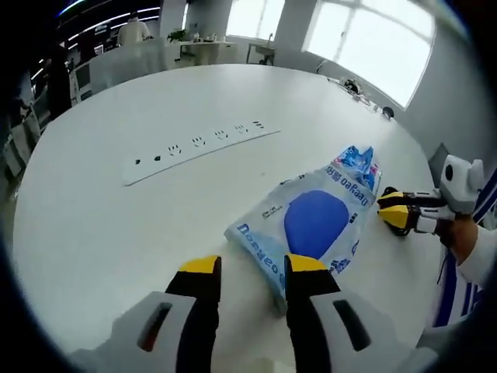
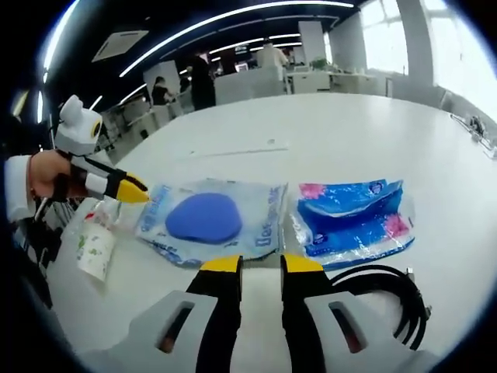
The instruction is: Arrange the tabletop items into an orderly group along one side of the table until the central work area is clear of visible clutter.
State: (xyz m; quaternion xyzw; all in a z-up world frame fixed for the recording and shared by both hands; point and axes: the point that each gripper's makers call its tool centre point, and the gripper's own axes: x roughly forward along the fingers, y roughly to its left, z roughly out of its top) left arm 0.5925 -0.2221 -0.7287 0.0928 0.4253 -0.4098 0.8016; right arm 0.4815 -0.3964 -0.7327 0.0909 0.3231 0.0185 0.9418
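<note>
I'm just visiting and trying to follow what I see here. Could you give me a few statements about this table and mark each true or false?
1. The package with the blue oval lies flat on the white table. True.
2. A black cable is coiled near the right hand-held gripper. True.
3. The power strip sits on top of the package. False: it lies apart, on bare table.
4. The left hand-held gripper is holding a cup. False: nothing sits between its jaws.
5. The two packages are stacked. False: the blue and pink package lies beside the other.

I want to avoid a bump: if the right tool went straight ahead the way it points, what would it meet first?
Probably the clear packet with the blue oval, lying just beyond the right tool, whose jaws stand slightly apart. Depth is hard to judge, so it could pass above it.
</note>
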